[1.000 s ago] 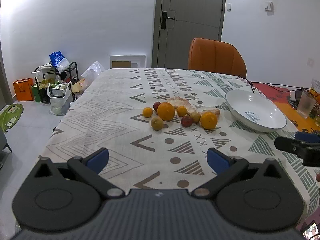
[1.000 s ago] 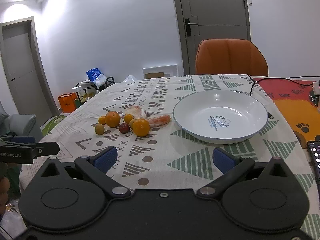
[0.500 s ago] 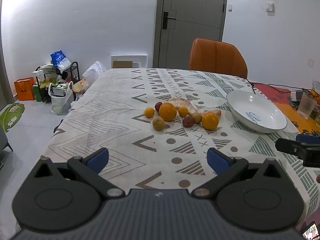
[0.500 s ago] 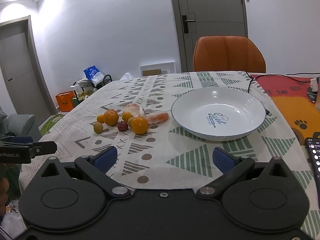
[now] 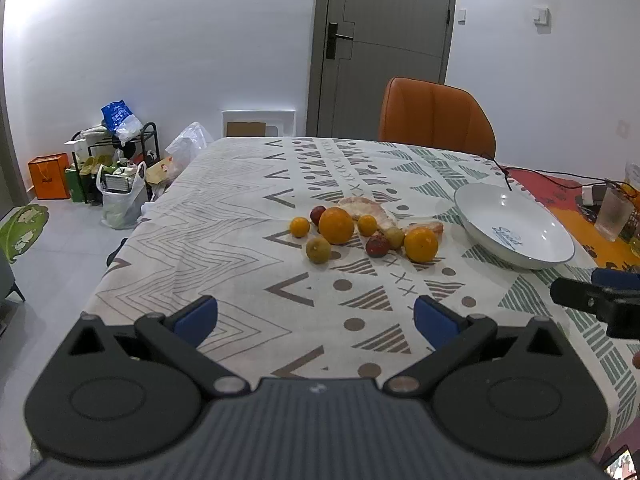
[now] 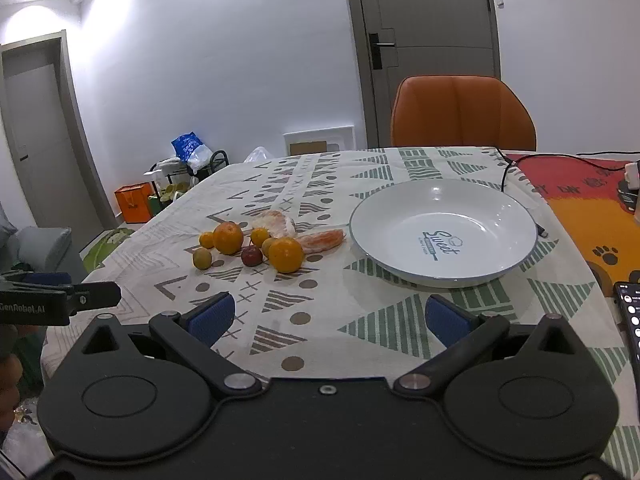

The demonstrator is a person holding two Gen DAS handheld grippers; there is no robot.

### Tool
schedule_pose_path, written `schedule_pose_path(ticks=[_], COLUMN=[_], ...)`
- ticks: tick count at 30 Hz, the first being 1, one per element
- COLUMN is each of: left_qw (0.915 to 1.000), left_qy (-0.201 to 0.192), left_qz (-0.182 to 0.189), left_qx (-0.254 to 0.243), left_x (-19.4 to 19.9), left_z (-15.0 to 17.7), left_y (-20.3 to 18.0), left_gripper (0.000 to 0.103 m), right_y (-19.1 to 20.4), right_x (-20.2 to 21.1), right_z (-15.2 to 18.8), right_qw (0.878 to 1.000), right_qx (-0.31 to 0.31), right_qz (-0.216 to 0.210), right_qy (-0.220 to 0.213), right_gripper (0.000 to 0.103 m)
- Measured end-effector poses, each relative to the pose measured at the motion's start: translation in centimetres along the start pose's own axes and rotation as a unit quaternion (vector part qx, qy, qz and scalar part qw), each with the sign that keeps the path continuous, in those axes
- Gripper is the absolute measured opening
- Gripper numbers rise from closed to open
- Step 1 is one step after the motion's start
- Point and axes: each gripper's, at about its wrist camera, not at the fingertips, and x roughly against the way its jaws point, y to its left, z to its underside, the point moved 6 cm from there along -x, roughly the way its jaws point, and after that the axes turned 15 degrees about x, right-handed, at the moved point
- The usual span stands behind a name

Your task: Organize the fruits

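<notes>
White walls and a grey door (image 5: 384, 48) back the patterned surface (image 5: 240, 248), where an empty white plate (image 6: 443, 232) sits just right of the fruit cluster (image 6: 260, 246). Left tongs (image 5: 316, 320) and right tongs (image 6: 328, 316) hang over the near edge, both spread apart, holding nothing.

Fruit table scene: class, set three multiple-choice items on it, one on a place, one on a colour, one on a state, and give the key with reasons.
1. Where does the fruit lie?
A. in the plate
B. on the tablecloth beside the plate
C. on the chair

2. What colour is the chair?
A. orange
B. green
C. black

3. How are the right gripper's fingers?
A. shut on an orange
B. shut on nothing
C. open, holding nothing

Key: 1 B, the fruit sits on the cloth, the plate bare. 2 A, the chair is orange. 3 C, the right gripper shows cloth between wide fingers.
</notes>
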Motion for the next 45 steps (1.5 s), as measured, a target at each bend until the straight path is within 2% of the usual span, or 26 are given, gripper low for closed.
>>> schedule_pose_path(ticks=[30,39,45], left_qw=[0.9999,0.9998,0.9992], left_qy=[0.008,0.016,0.023], left_qz=[0.006,0.007,0.030], left_qx=[-0.003,0.005,0.010], left_x=[-1.5,-3.8,-5.6], left_z=[-0.1,-1.1,-1.6], left_y=[-0.1,0.3,0.3], left_gripper=[0.103,0.103,0.102], right_y=[-0.8,-0.7,-0.5], right_x=[-1.2,-3.5,-5.3], right_z=[0.0,-0.3,-0.6], right_qw=[1.000,0.999,0.998], right_qx=[-0.007,-0.006,0.001], right_qz=[0.002,-0.029,-0.041], right_qy=[0.011,0.028,0.038], right_gripper=[0.103,0.103,0.103])
